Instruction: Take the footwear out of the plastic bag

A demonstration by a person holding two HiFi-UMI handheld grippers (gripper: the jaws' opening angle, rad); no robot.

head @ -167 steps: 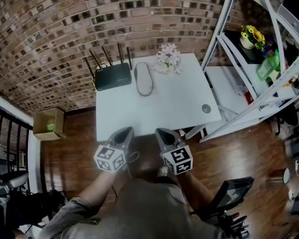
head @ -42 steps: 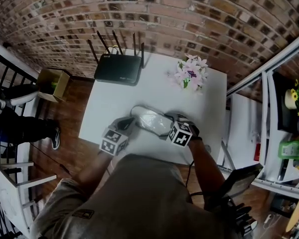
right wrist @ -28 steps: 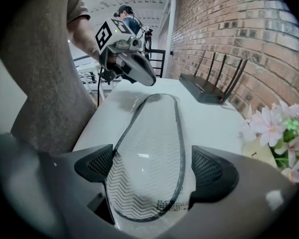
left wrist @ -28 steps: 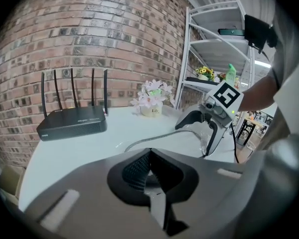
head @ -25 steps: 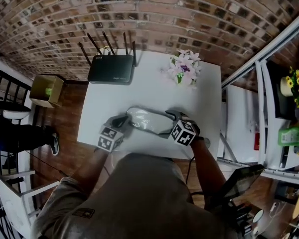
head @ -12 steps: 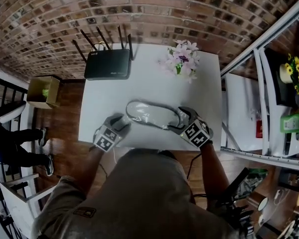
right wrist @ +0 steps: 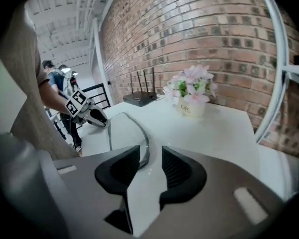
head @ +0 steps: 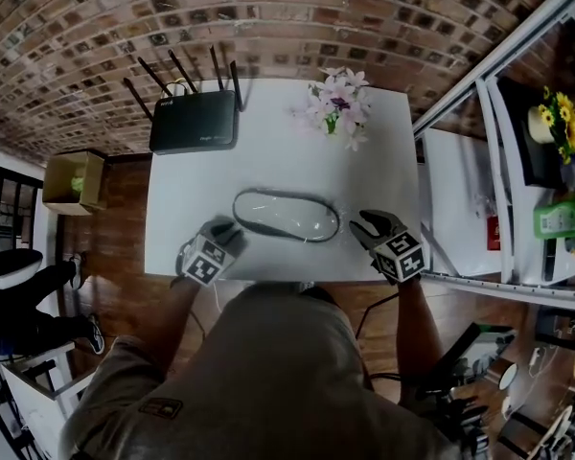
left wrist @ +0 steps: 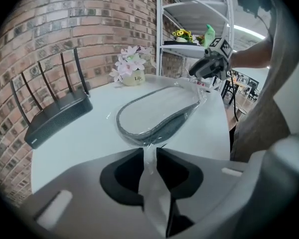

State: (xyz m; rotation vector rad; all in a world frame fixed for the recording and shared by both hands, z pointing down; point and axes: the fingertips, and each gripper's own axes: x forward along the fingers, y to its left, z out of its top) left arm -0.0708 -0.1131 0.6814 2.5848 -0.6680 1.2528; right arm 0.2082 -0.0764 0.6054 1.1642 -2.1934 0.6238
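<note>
Left tongs [left wrist: 149, 156]: jaws a little apart and just been closing. The thin end of the plastic bag [head: 286, 217] sits between them, not squeezed.
Right tongs [right wrist: 150, 158]: jaws a little apart, also just been closing. There may be bag film between them.
Change: the right tongs was at the bag's end and is now off to its right.
Footwear [left wrist: 159, 111]: inside the bag, flat on the table [head: 383, 142].
Count: two tongs, one bag, one router [head: 194, 120], one flower pot [head: 333, 108].
Hard to see: whether the bag holds one shoe or two.
</note>
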